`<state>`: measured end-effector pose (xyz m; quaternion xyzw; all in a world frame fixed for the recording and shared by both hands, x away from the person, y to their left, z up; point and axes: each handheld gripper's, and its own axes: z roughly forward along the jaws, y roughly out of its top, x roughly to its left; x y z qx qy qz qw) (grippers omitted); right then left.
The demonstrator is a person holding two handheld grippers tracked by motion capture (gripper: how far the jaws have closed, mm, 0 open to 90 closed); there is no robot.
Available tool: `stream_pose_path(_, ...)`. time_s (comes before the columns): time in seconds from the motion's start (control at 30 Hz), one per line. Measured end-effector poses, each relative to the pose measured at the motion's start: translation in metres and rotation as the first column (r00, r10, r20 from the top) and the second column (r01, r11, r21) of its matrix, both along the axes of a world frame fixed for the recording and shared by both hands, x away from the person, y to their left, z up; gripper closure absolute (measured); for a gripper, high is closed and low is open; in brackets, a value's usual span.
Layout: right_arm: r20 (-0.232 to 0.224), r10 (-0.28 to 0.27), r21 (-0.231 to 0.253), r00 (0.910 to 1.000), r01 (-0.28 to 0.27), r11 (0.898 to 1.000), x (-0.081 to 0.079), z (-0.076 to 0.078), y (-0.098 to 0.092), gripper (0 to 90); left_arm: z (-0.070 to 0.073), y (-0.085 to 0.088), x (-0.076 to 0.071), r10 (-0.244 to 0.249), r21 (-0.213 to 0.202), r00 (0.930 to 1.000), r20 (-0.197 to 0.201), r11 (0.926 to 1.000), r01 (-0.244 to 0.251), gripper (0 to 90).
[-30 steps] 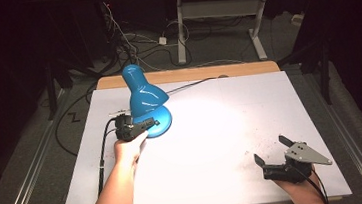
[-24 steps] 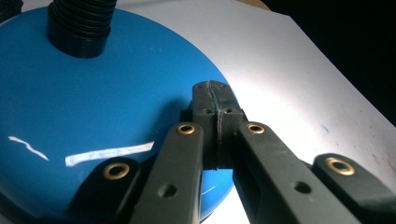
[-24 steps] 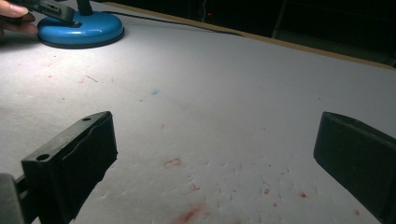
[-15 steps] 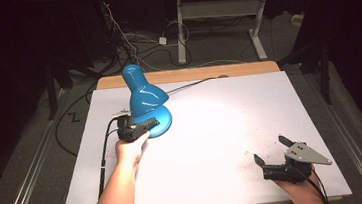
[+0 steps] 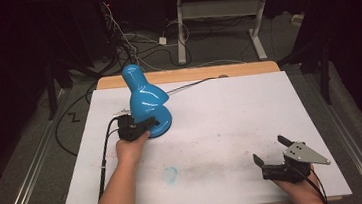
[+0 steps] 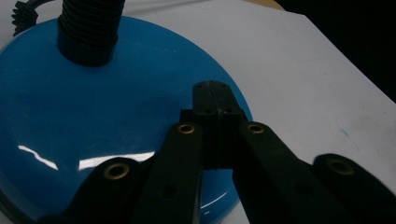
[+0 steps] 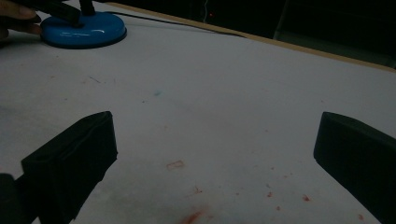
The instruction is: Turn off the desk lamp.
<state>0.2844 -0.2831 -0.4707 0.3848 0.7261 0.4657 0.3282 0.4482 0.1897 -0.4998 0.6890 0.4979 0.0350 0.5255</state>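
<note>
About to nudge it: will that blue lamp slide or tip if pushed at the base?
The lamp probably slides: its base is wide, flat and glossy. Its head leans off-centre on a ribbed neck, so it may wobble. The left gripper might slip.

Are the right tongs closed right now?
No, in the right gripper view the right tongs stand wide apart over the bare white table.

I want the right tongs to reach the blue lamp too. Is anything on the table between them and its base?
Nothing visible. Between the open right tongs and the lamp base lies bare stained white table cover. The left tongs are shut over the base's top.
</note>
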Motion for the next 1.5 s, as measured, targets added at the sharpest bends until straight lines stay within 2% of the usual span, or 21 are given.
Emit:
stream_pose_path(0.17,-0.002,0.000,0.002,1.0000,0.000,1.000,0.000,-0.001,-0.001,0.4,0.000,0.004,-0.001,-0.008,-0.017,0.9999,-0.012,0.9998,0.008,88.5)
stream_pose_path(0.23,-0.005,-0.003,0.003,1.0000,0.003,1.000,0.001,-0.001,-0.001,0.4,0.000,0.006,-0.002,-0.005,-0.019,0.9996,-0.028,0.9998,0.004,88.5)
stream_pose_path(0.3,-0.002,0.000,0.004,1.0000,0.000,1.000,0.001,-0.001,-0.001,0.5,0.002,0.007,-0.005,-0.010,-0.014,0.9998,-0.019,0.9999,0.010,88.5)
stream_pose_path(0.53,-0.002,-0.014,0.019,0.9999,0.014,1.000,0.003,0.000,-0.005,0.5,0.008,0.008,-0.010,0.003,0.019,0.9999,-0.015,0.9998,-0.003,88.5)
stream_pose_path(0.7,-0.003,-0.018,0.022,0.9998,0.018,1.000,0.002,0.000,-0.007,0.4,0.014,0.011,-0.015,0.014,0.066,0.9998,-0.013,0.9978,-0.013,88.5)
stream_pose_path(0.87,0.003,-0.019,0.021,0.9998,0.019,1.000,0.001,0.001,-0.009,0.5,0.012,0.016,-0.024,0.023,0.104,0.9997,-0.013,0.9943,-0.021,88.4)
stream_pose_path(1.17,0.003,-0.029,0.024,0.9996,0.028,0.999,0.001,0.001,-0.011,0.5,0.017,0.014,-0.049,-0.011,0.228,0.9993,0.037,0.9736,0.002,88.3)
stream_pose_path(1.27,0.001,-0.030,0.022,0.9996,0.030,0.999,0.000,0.001,-0.011,0.4,0.014,0.015,-0.058,-0.012,0.257,0.9993,0.035,0.9663,0.002,88.3)
stream_pose_path(1.37,0.006,-0.028,0.019,0.9996,0.028,0.999,-0.001,0.002,-0.010,0.4,0.011,0.015,-0.068,-0.021,0.297,0.9995,0.026,0.9548,0.012,88.3)
stream_pose_path(1.5,0.002,-0.028,0.019,0.9996,0.028,0.999,0.000,0.001,-0.009,0.4,0.009,0.018,-0.084,-0.021,0.303,0.9992,0.033,0.9528,0.010,88.3)
